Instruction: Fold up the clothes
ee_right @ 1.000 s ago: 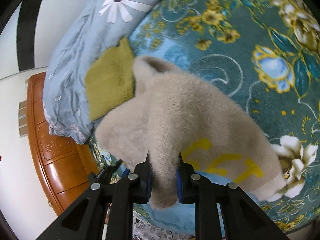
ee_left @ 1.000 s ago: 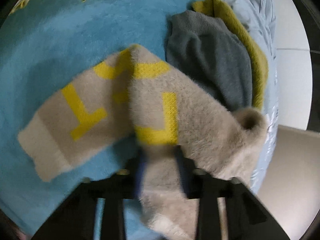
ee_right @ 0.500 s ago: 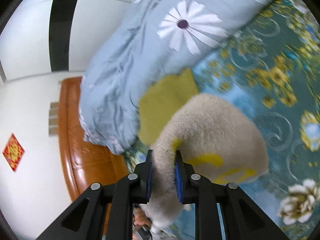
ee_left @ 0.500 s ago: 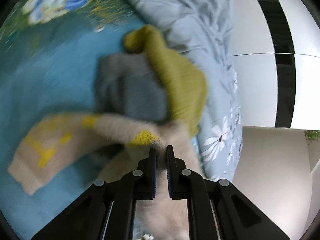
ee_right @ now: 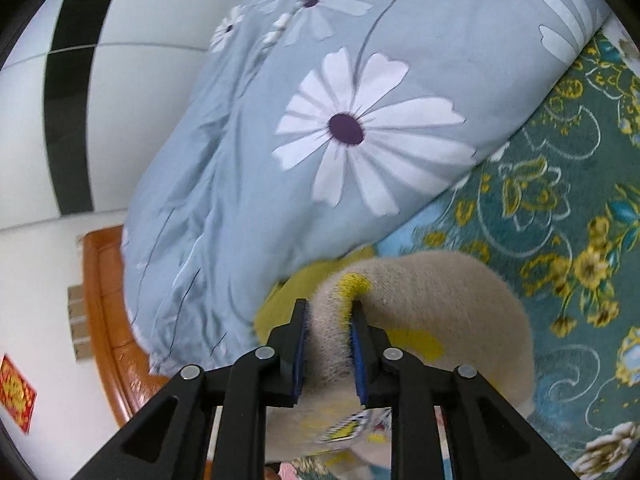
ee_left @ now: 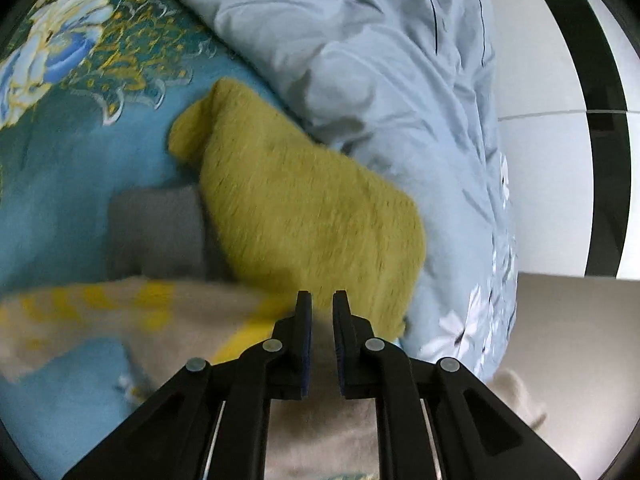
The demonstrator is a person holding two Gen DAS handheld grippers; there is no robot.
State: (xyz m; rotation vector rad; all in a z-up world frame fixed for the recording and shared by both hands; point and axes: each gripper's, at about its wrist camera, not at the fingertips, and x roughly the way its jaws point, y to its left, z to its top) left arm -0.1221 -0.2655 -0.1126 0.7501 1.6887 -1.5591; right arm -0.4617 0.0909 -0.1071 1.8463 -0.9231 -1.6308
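Observation:
A fuzzy beige sweater with yellow letters (ee_left: 132,316) hangs blurred low in the left wrist view, over the blue floral bedspread (ee_left: 52,184). My left gripper (ee_left: 322,300) is shut on a thin fold of it. In the right wrist view the same beige sweater (ee_right: 432,304) bulges up between my fingers; my right gripper (ee_right: 329,306) is shut on a thick fold of it. Beyond lie a folded olive-green sweater (ee_left: 304,216) and a folded grey one (ee_left: 156,232), side by side.
A light blue quilt with white daisies (ee_right: 340,128) is bunched along the far side of the bed, against the olive sweater. A wooden bed frame (ee_right: 104,304) and white wall show at left in the right wrist view. The green floral bedspread (ee_right: 560,208) lies to the right.
Both grippers have lifted and carried the beige sweater toward the quilt and the folded pile. The sweater, spread flat before, now hangs bunched between them.

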